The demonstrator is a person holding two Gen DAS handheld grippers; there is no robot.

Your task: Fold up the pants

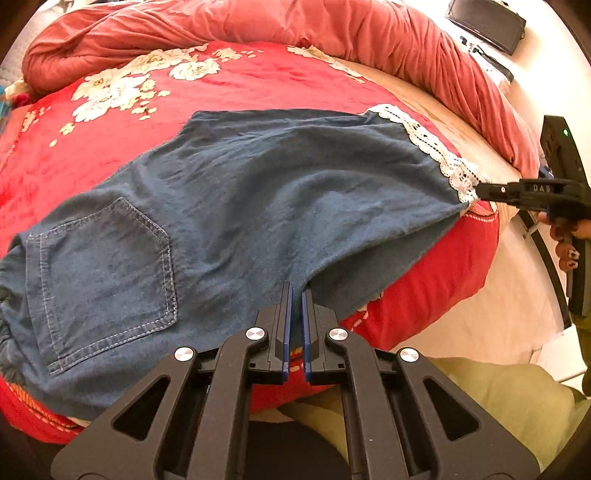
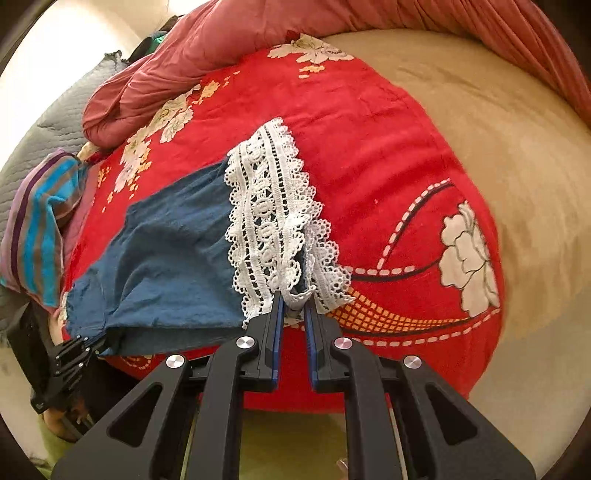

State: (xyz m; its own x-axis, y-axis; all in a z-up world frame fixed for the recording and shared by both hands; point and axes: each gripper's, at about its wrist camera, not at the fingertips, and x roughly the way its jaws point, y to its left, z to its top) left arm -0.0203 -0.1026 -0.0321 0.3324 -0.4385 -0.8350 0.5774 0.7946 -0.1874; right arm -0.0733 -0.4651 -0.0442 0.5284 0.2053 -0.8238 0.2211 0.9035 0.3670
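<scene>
Right, over on the left the blue pants [image 1: 236,206] lie spread flat across the red floral blanket [image 1: 110,155], back pocket [image 1: 107,273] facing up, elastic waistband bunched at the far left edge. A pink quilt [image 1: 258,26] is rolled along the back of the bed.

Moving across, the left gripper [image 1: 296,295] sits at the near edge of the pants, around the crotch. Its blue-lined jaws are drawn nearly together with only a narrow slit between them, and the denim edge seems to run into that slit, though whether cloth is truly pinched I cannot tell from this angle.

Further right, the leg ends in a white lace hem [image 2: 269,221]. The right gripper [image 2: 295,306] has it: jaws narrowed onto a fold of lace at the near corner of the cuff, lace bunched between the blades. From the left camera you see that same gripper [image 1: 484,192] biting the hem corner, with the person's hand [image 1: 569,236] wrapped round the handle.

Off to the right, bare tan mattress [image 2: 480,129] shows beyond the blanket.
</scene>
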